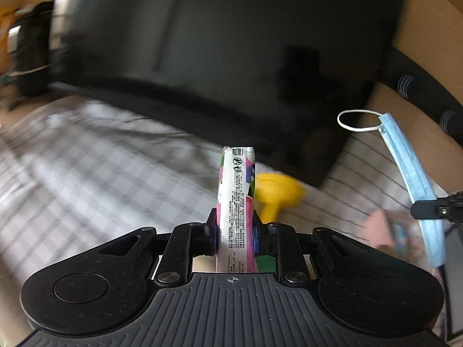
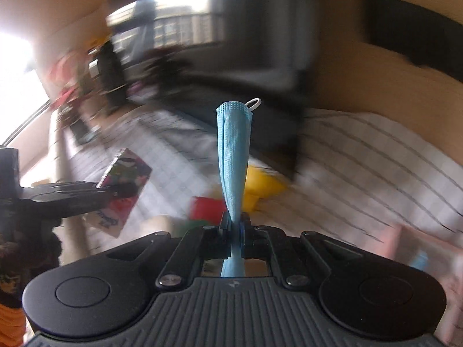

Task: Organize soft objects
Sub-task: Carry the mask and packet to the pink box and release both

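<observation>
Nearest the left wrist camera, the left gripper (image 1: 235,232) is clamping its fingers on a printed tissue pack (image 1: 236,202) standing upright, its lower end hidden between them. Nearest the right wrist camera, the right gripper (image 2: 235,231) is pinching a folded blue face mask (image 2: 233,159) upright. Farther off, everything on the checked bedspread (image 1: 95,156) is smearing with blur, so a yellow thing (image 1: 277,193) and a red one (image 2: 207,206) are staying unidentifiable.

Motion blur smeared the yellow object (image 1: 277,193), the red object (image 2: 207,206) and the pink item (image 1: 385,230) on the checked bed sheet (image 1: 86,159) beyond identification.
</observation>
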`<state>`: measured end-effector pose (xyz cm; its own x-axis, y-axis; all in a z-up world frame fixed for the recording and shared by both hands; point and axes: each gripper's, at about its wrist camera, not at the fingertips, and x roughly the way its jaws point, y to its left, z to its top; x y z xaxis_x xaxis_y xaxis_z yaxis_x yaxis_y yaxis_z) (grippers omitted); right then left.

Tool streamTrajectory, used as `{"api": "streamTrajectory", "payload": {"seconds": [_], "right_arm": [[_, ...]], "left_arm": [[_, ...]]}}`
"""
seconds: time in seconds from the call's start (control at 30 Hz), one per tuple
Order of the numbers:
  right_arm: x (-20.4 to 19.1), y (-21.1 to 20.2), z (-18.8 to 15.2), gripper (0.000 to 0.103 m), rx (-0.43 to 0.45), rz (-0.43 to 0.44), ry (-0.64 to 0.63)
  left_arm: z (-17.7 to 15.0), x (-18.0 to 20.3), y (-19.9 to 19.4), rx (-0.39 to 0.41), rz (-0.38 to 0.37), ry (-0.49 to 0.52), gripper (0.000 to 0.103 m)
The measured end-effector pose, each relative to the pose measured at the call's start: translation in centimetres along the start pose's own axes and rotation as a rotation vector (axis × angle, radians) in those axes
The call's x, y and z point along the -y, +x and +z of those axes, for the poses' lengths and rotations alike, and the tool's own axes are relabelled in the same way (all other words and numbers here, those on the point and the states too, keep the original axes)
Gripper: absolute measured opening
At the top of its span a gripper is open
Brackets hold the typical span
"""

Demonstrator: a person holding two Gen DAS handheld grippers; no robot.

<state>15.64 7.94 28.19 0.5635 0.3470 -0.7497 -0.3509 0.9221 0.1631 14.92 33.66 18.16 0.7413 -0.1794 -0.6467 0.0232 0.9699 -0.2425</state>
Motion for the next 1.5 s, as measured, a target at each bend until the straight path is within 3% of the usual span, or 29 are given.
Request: {"api": "streamTrajectory", "payload": {"seconds": [0.23, 0.37, 0.57, 0.8, 0.9, 1.1, 1.17, 1.23, 1.27, 1.4, 1.5], "right_arm": [[12.5, -6.0, -5.1, 0.005, 0.079, -0.183, 0.182], [17.6, -8.1, -7.9, 0.005, 0.113, -0.290, 0.246], [21.9, -8.3, -11.1, 0.005, 0.143, -0.327, 0.345], [23.7, -5.0, -13.8, 0.006, 0.180, -0.365, 0.401], [24.6, -4.0, -15.4, 0.006, 0.175, -0.424, 0.398], [26.0, 0.6, -16.4, 0.007, 0.099, -0.345, 0.404], [25.6, 1.2, -16.4, 0.018, 0.096, -0.356, 0.389], [25.2, 1.3, -16.7, 0.056, 0.109, -0.370, 0.365], [24.7, 0.9, -17.0, 0.063, 0.131, -0.384, 0.347], [23.2, -0.1, -18.1, 0.067, 0.160, -0.443, 0.304], [22.4, -0.9, -18.7, 0.067, 0.138, -0.449, 0.326]], "left_arm": [[-0.7, 12.9, 4.9, -0.080, -0.168, 0.117, 0.023], [-2.3, 19.9, 7.7, -0.129, -0.283, 0.152, 0.023], [-5.1, 27.8, 11.5, -0.218, -0.403, 0.163, 0.023], [-7.2, 33.1, 18.1, -0.259, -0.583, 0.015, 0.025], [-8.3, 34.7, 21.0, -0.324, -0.509, 0.050, 0.027], [-7.0, 34.1, 20.7, -0.248, -0.443, 0.074, 0.027], [-6.1, 33.5, 19.6, -0.217, -0.432, 0.105, 0.027], [-5.6, 32.9, 18.0, -0.179, -0.431, 0.142, 0.027], [-5.6, 32.4, 17.0, -0.162, -0.435, 0.158, 0.027], [-6.1, 29.8, 13.5, -0.097, -0.403, 0.196, 0.027], [-7.0, 26.4, 11.4, -0.063, -0.366, 0.155, 0.027]]}}
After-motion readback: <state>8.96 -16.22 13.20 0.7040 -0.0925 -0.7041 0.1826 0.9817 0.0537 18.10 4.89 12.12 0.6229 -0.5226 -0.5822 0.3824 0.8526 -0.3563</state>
